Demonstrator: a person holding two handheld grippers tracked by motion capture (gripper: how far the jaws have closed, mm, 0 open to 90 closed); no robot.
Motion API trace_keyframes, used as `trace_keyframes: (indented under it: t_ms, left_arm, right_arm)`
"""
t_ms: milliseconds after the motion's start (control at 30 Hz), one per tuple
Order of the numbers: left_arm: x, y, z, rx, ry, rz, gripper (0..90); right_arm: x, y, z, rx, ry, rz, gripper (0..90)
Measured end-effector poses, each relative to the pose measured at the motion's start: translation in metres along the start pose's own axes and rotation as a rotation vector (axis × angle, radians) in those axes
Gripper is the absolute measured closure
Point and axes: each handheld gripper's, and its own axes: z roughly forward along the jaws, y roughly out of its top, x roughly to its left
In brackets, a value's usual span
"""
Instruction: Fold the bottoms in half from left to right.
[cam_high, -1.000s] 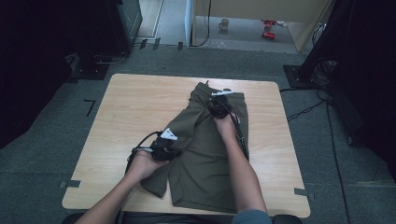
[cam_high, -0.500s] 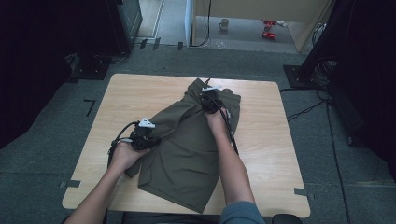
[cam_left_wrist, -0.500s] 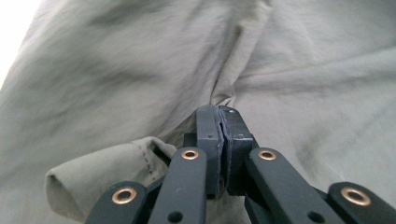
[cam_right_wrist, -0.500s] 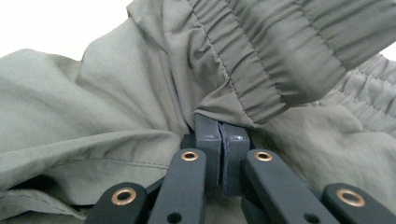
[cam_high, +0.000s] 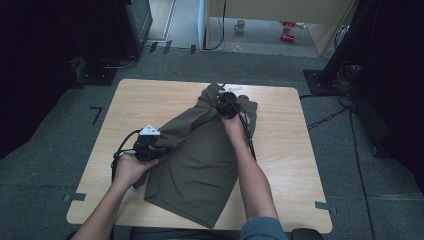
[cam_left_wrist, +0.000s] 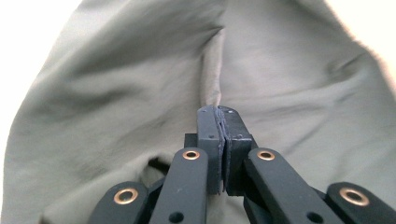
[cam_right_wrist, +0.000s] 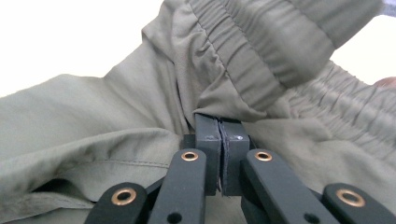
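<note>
The left tongs (cam_high: 162, 149) are clamped tight on a pinched fold of the olive-green fabric shorts with an elastic waistband (cam_high: 200, 160), at their left edge. The shorts lie spread across the light wooden desk (cam_high: 295, 150). The right tongs (cam_high: 226, 102) are closed on cloth just below the gathered waistband, apparently a thin fold.

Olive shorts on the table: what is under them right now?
Under the olive shorts lies the wooden table; its bare top shows all round them. Anything directly beneath the cloth is covered and cannot be seen.
</note>
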Motion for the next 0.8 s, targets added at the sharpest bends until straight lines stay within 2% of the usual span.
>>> trace_keyframes:
  t_ms: [167,367,433,667,800]
  left_arm:
    - [-0.021,0.004,-0.016,-0.033,-0.025,0.035,89.3]
    - [-0.047,0.013,-0.032,-0.072,-0.094,0.058,89.3]
    - [-0.06,0.018,-0.037,-0.086,-0.12,0.085,89.4]
    - [-0.099,0.027,-0.036,-0.091,-0.205,0.15,89.3]
    - [-0.118,0.028,-0.035,-0.099,-0.264,0.169,89.3]
  right_arm:
    - [-0.001,0.008,-0.016,-0.015,0.011,-0.013,88.4]
    - [-0.011,0.013,-0.034,-0.038,0.019,0.003,88.5]
    - [-0.014,0.014,-0.039,-0.041,0.022,0.014,88.4]
    - [-0.027,0.017,-0.062,-0.061,0.031,0.025,88.4]
    - [-0.037,0.014,-0.075,-0.053,0.036,0.037,88.3]
